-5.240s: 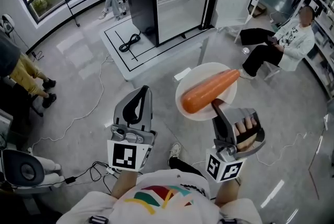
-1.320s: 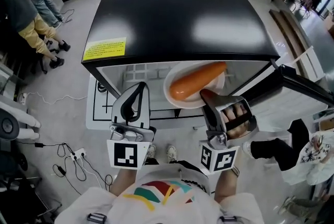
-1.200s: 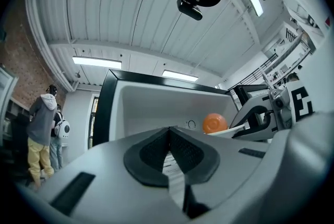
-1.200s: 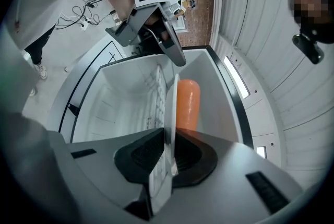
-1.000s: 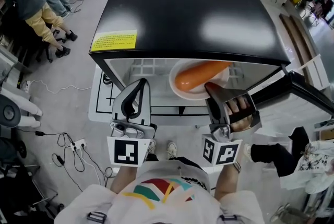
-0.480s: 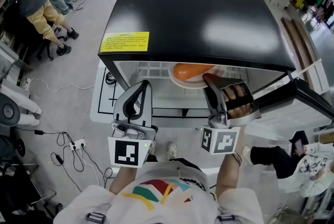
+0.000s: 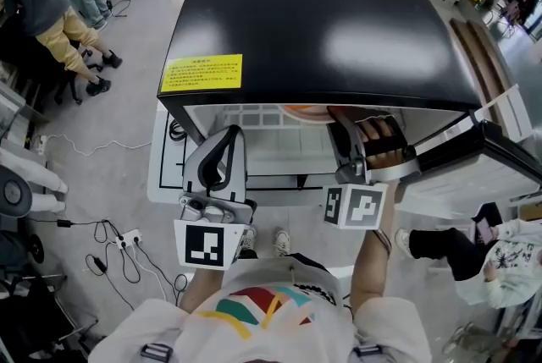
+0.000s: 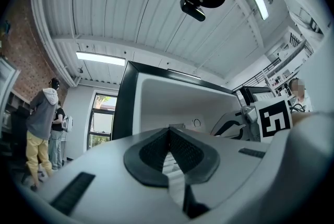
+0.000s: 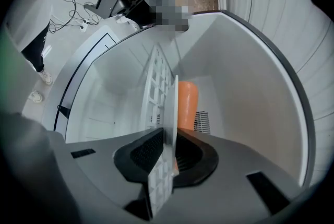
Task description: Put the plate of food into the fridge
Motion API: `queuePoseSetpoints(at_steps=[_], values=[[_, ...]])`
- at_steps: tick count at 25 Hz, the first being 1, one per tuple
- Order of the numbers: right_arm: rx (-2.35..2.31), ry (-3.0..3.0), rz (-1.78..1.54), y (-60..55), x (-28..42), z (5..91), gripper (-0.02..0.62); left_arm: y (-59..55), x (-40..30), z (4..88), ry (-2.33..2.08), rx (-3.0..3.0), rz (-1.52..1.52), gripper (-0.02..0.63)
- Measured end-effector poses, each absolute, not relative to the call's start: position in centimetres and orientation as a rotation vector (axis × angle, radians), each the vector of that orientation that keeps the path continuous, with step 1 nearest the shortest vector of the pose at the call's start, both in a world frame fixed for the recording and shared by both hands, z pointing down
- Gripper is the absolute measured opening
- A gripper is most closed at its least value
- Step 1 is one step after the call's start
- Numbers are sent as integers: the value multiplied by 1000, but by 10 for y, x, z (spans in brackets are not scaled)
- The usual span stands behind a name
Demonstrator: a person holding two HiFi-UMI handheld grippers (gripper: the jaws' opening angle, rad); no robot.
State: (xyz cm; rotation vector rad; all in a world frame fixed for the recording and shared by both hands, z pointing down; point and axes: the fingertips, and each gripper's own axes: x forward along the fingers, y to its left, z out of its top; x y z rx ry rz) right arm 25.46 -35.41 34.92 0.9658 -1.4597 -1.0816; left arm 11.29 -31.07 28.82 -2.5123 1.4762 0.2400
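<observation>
The black fridge stands open just in front of me. My right gripper reaches into it under the top edge, shut on the rim of the white plate, most of which is hidden by the fridge top. In the right gripper view the plate runs edge-on between the jaws of the right gripper, with the long orange food on it, right beside the wire shelf. My left gripper hangs outside the fridge front, shut and empty; its pads meet in the left gripper view.
The fridge door hangs open at the right. A yellow label sits on the fridge top. People stand at the far left and one sits at the lower right. Cables and a power strip lie on the floor.
My right gripper has pushed the plate forward, from the fridge opening to deep under the top, so the food is now almost hidden in the head view. The left gripper has hardly moved.
</observation>
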Motion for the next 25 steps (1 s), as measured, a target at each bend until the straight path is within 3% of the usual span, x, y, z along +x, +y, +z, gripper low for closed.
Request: queuePoseSetpoints(at_steps=[14, 25], values=[[822, -1486, -1044, -370, 251, 355, 49, -311, 132, 292, 1390, -2580, 233, 8], [830, -1770, -794, -372, 240, 351, 57, -309, 152, 294, 1349, -2623, 247, 8]])
